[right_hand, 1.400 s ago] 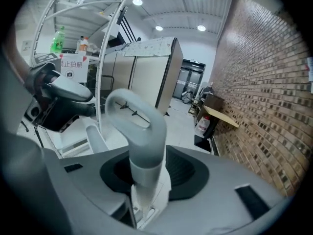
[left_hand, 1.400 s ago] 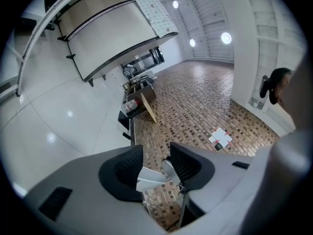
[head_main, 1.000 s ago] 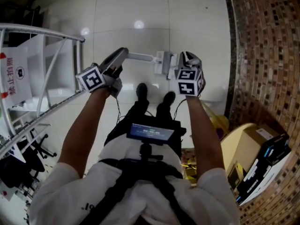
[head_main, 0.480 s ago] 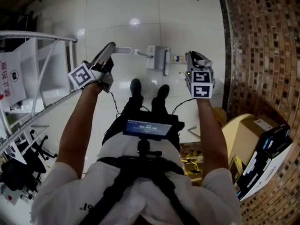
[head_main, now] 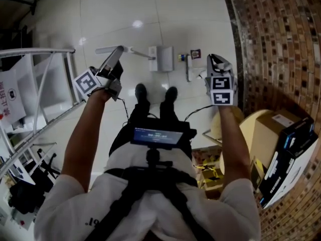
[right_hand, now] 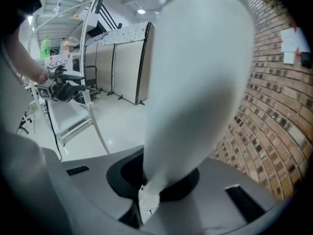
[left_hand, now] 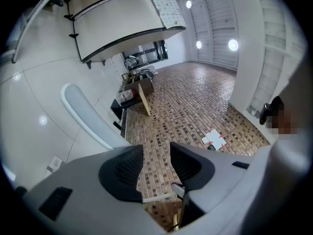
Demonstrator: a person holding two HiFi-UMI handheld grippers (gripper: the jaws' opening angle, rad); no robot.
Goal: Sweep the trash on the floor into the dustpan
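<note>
Right claw [head_main: 219, 64] [right_hand: 151, 180]: clenched on the white broom handle [right_hand: 195, 82], which rises from between the jaws and fills most of the right gripper view.

Left claw [head_main: 119, 51] [left_hand: 156, 153]: released. Its pads stand apart and only brick shows between them. The pale dustpan handle [head_main: 102, 49] [left_hand: 85, 114] passes along the outer side of one jaw. Contact there cannot be confirmed.

Dustpan [head_main: 160, 58]: on the white tiled floor [head_main: 125, 14], just ahead of the person's shoes [head_main: 140, 92], with its handle running off to the left in the head view.

Trash [head_main: 195, 54]: two small pieces on the floor just right of the dustpan, not in it. They lie near the foot of the brick wall [head_main: 281, 44].

Changes against the frame one second earlier:
- The right claw was then close beside the dustpan. It now stands well to the right of it.
- A slim shaft [head_main: 188, 72] that stood against the dustpan's right edge now lies apart from it, nearer the right claw.
- The trash, then covered by the right claw, is in plain sight.
- The far end of the dustpan handle now shows beyond the left claw's tip.
</note>
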